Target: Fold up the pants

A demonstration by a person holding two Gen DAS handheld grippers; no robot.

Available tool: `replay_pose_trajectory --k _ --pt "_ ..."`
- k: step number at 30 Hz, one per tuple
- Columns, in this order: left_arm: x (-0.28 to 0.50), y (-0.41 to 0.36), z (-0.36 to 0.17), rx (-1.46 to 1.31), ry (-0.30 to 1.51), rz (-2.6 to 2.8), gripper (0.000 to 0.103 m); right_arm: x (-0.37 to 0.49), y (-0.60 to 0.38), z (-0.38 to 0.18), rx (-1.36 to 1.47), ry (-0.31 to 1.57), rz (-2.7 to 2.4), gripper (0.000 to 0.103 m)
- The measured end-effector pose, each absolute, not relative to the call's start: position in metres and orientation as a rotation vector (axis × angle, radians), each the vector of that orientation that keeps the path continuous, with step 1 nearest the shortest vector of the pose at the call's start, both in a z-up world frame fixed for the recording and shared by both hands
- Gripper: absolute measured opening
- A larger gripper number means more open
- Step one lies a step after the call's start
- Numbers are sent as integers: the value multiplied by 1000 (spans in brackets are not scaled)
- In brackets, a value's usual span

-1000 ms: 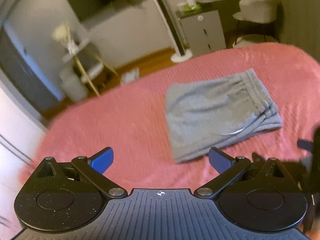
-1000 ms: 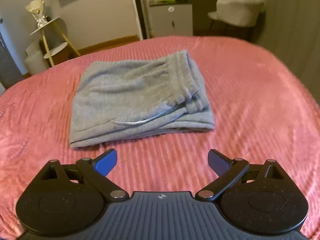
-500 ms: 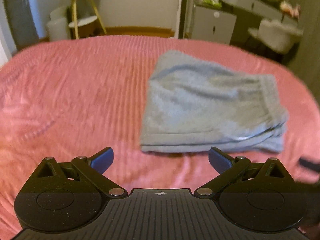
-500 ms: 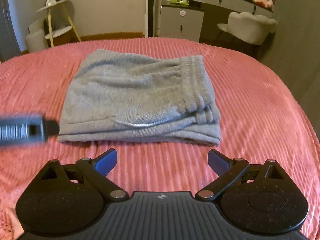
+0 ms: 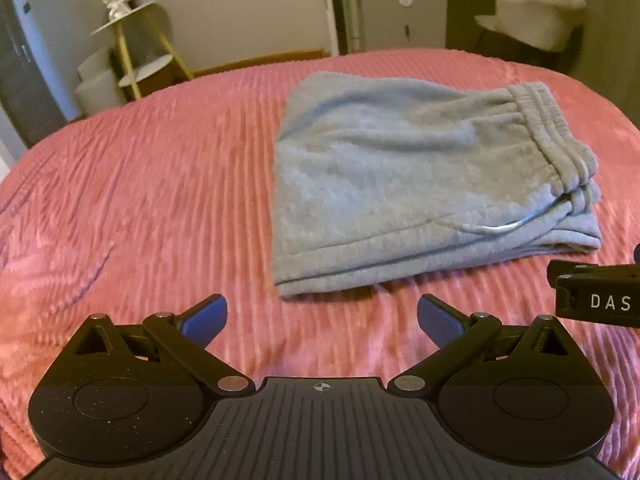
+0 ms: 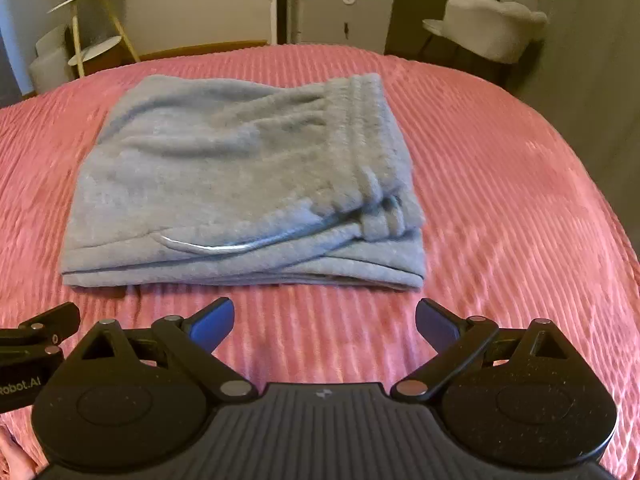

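Grey sweatpants lie folded into a compact stack on the pink ribbed bedspread, waistband to the right. They also show in the right wrist view. My left gripper is open and empty, hovering just short of the stack's near left corner. My right gripper is open and empty, just short of the stack's near edge. The right gripper's body shows at the right edge of the left wrist view; the left gripper's body shows at the left edge of the right wrist view.
Beyond the bed's far edge stand a white tiered side table, a grey cabinet, a dresser and a white chair. Bare bedspread lies on both sides of the pants.
The left gripper has swung round from the side to face the pants squarely and moved closer. The right gripper has come slightly closer. Both stayed open; the pants have not moved.
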State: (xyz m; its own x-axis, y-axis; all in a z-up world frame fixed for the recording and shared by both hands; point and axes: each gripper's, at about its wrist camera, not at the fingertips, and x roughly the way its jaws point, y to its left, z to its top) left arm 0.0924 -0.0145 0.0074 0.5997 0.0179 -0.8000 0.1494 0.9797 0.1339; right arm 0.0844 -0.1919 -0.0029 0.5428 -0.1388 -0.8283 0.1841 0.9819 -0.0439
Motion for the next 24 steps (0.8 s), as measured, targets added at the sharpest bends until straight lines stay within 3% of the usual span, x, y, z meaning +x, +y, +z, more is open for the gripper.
replay_pose_trajectory --k 24 --pt "85 -36 6 198 958 -52 103 61 -202 0 77 955 -168 97"
